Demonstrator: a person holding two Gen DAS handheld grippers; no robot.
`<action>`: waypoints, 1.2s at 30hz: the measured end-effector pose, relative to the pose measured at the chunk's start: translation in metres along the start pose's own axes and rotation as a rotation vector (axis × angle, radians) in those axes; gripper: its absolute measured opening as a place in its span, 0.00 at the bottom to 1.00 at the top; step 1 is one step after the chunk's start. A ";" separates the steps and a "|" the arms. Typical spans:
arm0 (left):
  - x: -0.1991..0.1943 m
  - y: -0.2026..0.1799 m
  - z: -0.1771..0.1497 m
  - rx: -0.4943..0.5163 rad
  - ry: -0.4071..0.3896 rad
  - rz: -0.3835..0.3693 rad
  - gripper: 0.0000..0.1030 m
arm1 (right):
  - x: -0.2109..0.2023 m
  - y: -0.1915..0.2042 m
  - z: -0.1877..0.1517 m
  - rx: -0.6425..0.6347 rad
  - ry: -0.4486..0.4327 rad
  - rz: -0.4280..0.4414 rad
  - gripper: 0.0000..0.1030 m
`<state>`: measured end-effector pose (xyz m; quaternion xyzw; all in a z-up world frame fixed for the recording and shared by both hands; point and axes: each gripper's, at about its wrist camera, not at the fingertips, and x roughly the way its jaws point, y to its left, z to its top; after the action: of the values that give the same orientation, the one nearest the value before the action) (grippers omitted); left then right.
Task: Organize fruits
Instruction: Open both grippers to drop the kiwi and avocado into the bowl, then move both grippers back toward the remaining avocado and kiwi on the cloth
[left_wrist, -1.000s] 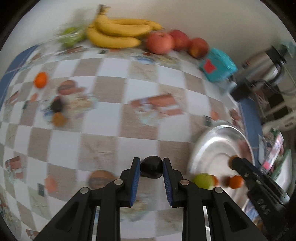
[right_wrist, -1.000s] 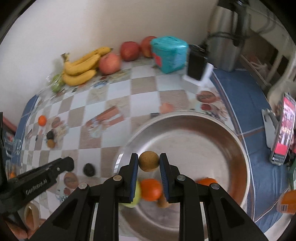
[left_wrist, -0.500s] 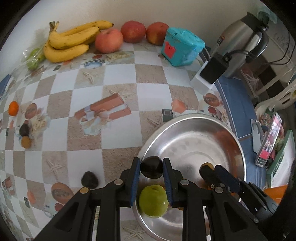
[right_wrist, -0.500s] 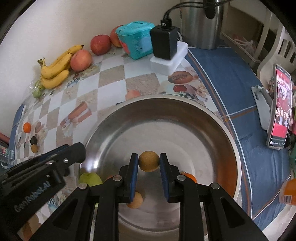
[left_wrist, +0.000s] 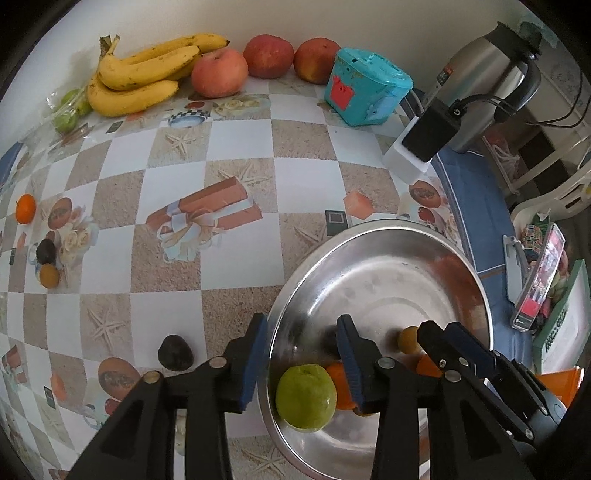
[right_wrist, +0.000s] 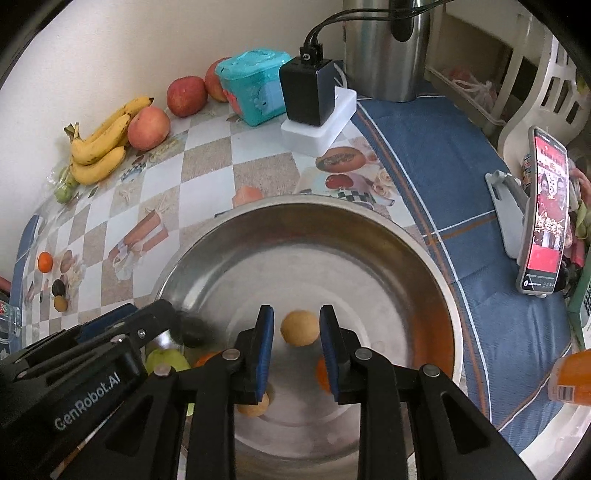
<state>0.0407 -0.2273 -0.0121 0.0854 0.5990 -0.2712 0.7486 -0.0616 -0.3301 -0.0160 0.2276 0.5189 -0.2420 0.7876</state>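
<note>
A large steel bowl (left_wrist: 461, 266) (right_wrist: 417, 240) holds a green fruit (left_wrist: 306, 396), oranges (left_wrist: 338, 384) and small tan fruits. My left gripper (left_wrist: 301, 363) is open over the bowl's left rim; a dark fruit (right_wrist: 192, 332) it held is blurred, dropping into the bowl. My right gripper (right_wrist: 297, 349) is open over the bowl with a tan round fruit (right_wrist: 299, 328) loose between its fingers. Another dark fruit (left_wrist: 175, 352) lies on the table left of the bowl.
Bananas (left_wrist: 144, 79) and three apples (left_wrist: 219, 72) lie along the back wall beside a teal box (left_wrist: 365, 90). A small orange (left_wrist: 25, 208) and two small fruits (left_wrist: 46, 262) sit far left. A kettle (left_wrist: 487, 79), charger (right_wrist: 308, 98) and phone on a stand (right_wrist: 541, 221) stand right.
Both grippers have opened over the bowl. The left let go of the dark fruit and the right let go of the tan fruit.
</note>
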 end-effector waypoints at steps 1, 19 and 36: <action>-0.001 0.000 0.000 -0.001 0.000 -0.004 0.41 | -0.001 0.000 0.000 0.002 -0.002 -0.001 0.27; -0.035 0.085 -0.018 -0.125 -0.078 0.079 0.47 | -0.017 0.033 -0.004 -0.081 -0.032 0.034 0.27; -0.061 0.152 -0.047 -0.234 -0.149 0.152 0.56 | -0.035 0.091 -0.019 -0.224 -0.055 0.086 0.27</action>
<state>0.0698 -0.0594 0.0028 0.0221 0.5611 -0.1477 0.8142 -0.0309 -0.2430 0.0190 0.1535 0.5107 -0.1545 0.8318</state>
